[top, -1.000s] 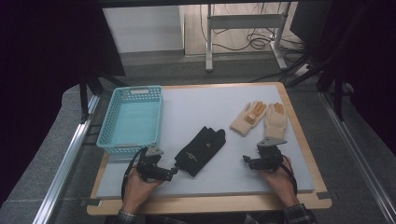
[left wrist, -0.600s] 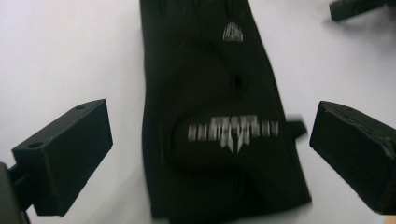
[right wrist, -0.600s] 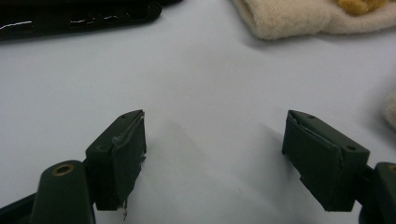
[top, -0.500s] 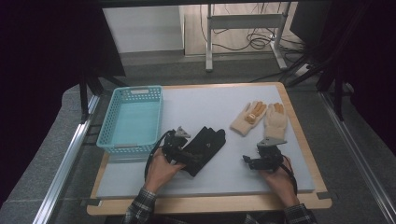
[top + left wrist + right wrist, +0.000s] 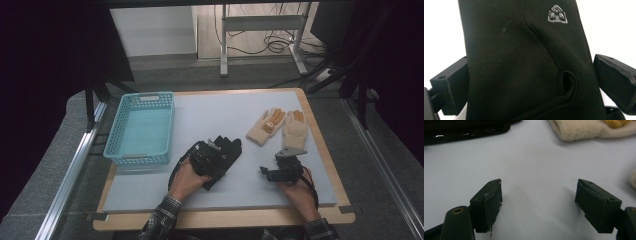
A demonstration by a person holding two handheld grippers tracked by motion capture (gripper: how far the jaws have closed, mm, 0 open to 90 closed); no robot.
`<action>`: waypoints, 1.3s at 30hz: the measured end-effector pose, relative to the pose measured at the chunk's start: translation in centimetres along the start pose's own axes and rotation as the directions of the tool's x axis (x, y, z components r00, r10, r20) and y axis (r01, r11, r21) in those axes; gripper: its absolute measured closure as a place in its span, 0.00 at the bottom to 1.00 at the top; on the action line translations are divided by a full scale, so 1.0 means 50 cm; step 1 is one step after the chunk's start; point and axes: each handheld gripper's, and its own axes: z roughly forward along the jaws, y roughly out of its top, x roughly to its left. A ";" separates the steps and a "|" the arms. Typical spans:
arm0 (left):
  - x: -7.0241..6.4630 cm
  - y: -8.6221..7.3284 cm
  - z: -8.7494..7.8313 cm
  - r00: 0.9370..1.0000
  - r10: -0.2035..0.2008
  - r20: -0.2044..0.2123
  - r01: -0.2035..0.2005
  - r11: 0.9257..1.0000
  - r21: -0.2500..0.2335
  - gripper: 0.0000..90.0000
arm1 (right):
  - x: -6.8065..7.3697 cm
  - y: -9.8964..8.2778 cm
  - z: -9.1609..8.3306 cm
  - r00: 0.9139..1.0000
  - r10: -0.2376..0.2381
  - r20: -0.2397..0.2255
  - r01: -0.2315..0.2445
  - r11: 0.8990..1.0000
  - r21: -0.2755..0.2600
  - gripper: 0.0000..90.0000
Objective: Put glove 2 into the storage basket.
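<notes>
A: Jaws first, then: on your left gripper they stand wide, one on each side of the black glove, and in the left gripper view the cloth fills the gap between them. Whether the pads already press on it I cannot tell. Your right gripper is spread wide over bare white table top with nothing between its jaws

B: And how do your hands sit?

A: Your left hand reaches forward and a little toward the middle, wrist low, with the gripper laid over the glove's near end. Your right hand rests near the front edge, its gripper pointing across the table toward the left

B: Where is the glove itself?

A: It lies flat near the middle of the table, just right of the blue basket but apart from it. The pair of cream gloves lies farther back and to the right, well apart from the black one

B: Anything you cannot make out?

A: Your left gripper and hand cover much of the black glove's near part in the high view, so its cuff is hidden there. In the left gripper view the glove is cut off at top and bottom. In the right gripper view one cream glove is cut off at the top edge, and the dark shape at the upper left is too partial to name
</notes>
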 end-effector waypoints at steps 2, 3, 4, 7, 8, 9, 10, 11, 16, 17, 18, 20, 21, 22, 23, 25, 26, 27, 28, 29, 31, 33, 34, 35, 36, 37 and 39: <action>-0.008 -0.002 0.000 1.000 0.013 -0.015 -0.013 1.000 0.004 0.00 | 0.000 0.000 0.000 1.000 -0.001 0.001 0.001 1.000 0.002 0.24; -0.011 -0.003 -0.001 1.000 0.011 -0.016 -0.011 1.000 0.002 0.00 | 0.000 0.000 0.000 1.000 -0.001 0.001 0.001 1.000 0.002 0.24; -0.011 -0.004 -0.002 1.000 0.008 -0.017 -0.008 1.000 0.000 0.00 | 0.000 0.000 0.000 1.000 0.001 0.000 -0.001 1.000 0.001 0.24; -0.014 -0.007 -0.008 1.000 0.004 -0.023 -0.004 1.000 -0.002 0.06 | 0.000 0.000 0.000 1.000 0.000 0.001 0.000 1.000 0.002 0.24; -0.015 -0.007 -0.011 1.000 0.001 -0.027 -0.001 1.000 -0.002 0.09 | 0.000 0.000 0.000 1.000 0.000 0.001 0.000 1.000 0.002 0.24; -0.014 -0.006 -0.015 1.000 0.002 -0.031 -0.003 1.000 -0.004 0.13 | 0.000 0.000 0.000 1.000 -0.001 0.001 0.001 1.000 0.002 0.24; -0.012 -0.006 -0.019 0.999 0.004 -0.036 -0.005 1.000 -0.003 0.19 | 0.000 0.000 0.000 1.000 -0.003 0.002 0.003 1.000 0.001 0.24; -0.009 -0.007 -0.023 0.999 0.003 -0.041 -0.003 1.000 -0.008 0.26 | 0.000 0.000 0.000 1.000 0.000 0.002 0.000 1.000 0.003 0.24; 0.009 -0.009 -0.035 0.998 -0.008 -0.064 0.007 1.000 -0.016 0.59 | 0.001 0.000 0.000 1.000 0.002 0.001 -0.002 1.000 0.004 0.24; 0.010 -0.009 -0.037 0.998 -0.012 -0.066 0.011 1.000 -0.017 0.63 | 0.001 0.000 0.000 1.000 0.002 0.001 -0.002 1.000 0.003 0.24; 0.011 -0.008 -0.038 0.998 -0.015 -0.067 0.013 1.000 -0.020 0.66 | 0.001 0.000 0.000 1.000 0.002 0.001 -0.002 1.000 0.003 0.24; 0.013 -0.006 -0.041 0.998 -0.020 -0.064 0.018 1.000 -0.025 0.69 | 0.001 0.000 -0.001 1.000 0.002 0.001 -0.002 1.000 0.004 0.24; 0.015 -0.005 -0.044 0.998 -0.022 -0.062 0.020 0.999 -0.026 0.70 | 0.001 0.000 -0.001 1.000 0.002 0.001 -0.002 1.000 0.003 0.24; 0.017 -0.003 -0.047 0.997 -0.023 -0.071 0.021 0.999 -0.031 0.70 | 0.001 0.000 -0.001 1.000 0.002 0.001 -0.002 1.000 0.003 0.24; 0.021 -0.001 -0.053 0.996 -0.021 -0.082 0.019 0.999 -0.033 0.70 | 0.001 0.000 -0.001 1.000 0.003 0.001 -0.003 1.000 0.004 0.24; 0.031 0.003 -0.065 0.996 -0.037 -0.081 0.033 0.998 -0.053 0.70 | 0.001 0.000 -0.001 1.000 0.003 0.001 -0.003 1.000 0.004 0.24; 0.036 0.005 -0.074 0.996 -0.050 -0.077 0.045 0.997 -0.064 0.70 | 0.000 0.000 -0.001 1.000 0.002 0.002 -0.002 1.000 0.004 0.24; 0.041 0.009 -0.083 0.995 -0.059 -0.078 0.053 0.996 -0.075 0.70 | 0.000 0.000 -0.001 1.000 0.002 0.001 -0.002 1.000 0.005 0.24; 0.045 0.012 -0.092 0.995 -0.067 -0.079 0.060 0.994 -0.086 0.70 | 0.000 0.000 -0.001 1.000 0.002 0.001 -0.002 1.000 0.004 0.24; 0.049 0.016 -0.102 0.994 -0.068 -0.083 0.060 0.994 -0.091 0.70 | 0.000 0.000 -0.001 1.000 0.000 0.001 0.000 1.000 0.004 0.24; 0.055 0.024 -0.119 0.993 -0.075 -0.088 0.066 0.992 -0.107 0.70 | 0.000 0.000 -0.001 1.000 0.001 0.001 -0.001 1.000 0.004 0.24; 0.063 0.034 -0.136 0.992 -0.073 -0.106 0.061 0.991 -0.116 0.69 | 0.001 0.000 -0.001 1.000 0.003 0.001 -0.003 1.000 0.004 0.24; 0.065 0.037 -0.141 0.990 -0.075 -0.115 0.062 0.991 -0.116 0.69 | 0.001 0.000 -0.001 1.000 0.003 0.001 -0.003 1.000 0.003 0.24; 0.070 0.042 -0.149 0.989 -0.077 -0.129 0.062 0.991 -0.119 0.69 | 0.001 0.000 -0.001 1.000 0.002 0.001 -0.002 1.000 0.004 0.24; 0.075 0.045 -0.156 0.987 -0.079 -0.140 0.062 0.991 -0.119 0.68 | 0.001 0.000 -0.001 1.000 0.003 0.001 -0.003 1.000 0.004 0.24; 0.081 0.049 -0.162 0.985 -0.081 -0.150 0.064 0.991 -0.120 0.68 | 0.001 0.000 -0.001 1.000 0.003 0.001 -0.003 1.000 0.003 0.24; 0.093 0.054 -0.176 0.982 -0.095 -0.165 0.075 0.989 -0.125 0.68 | 0.000 0.000 -0.001 1.000 0.001 0.002 -0.001 1.000 0.003 0.24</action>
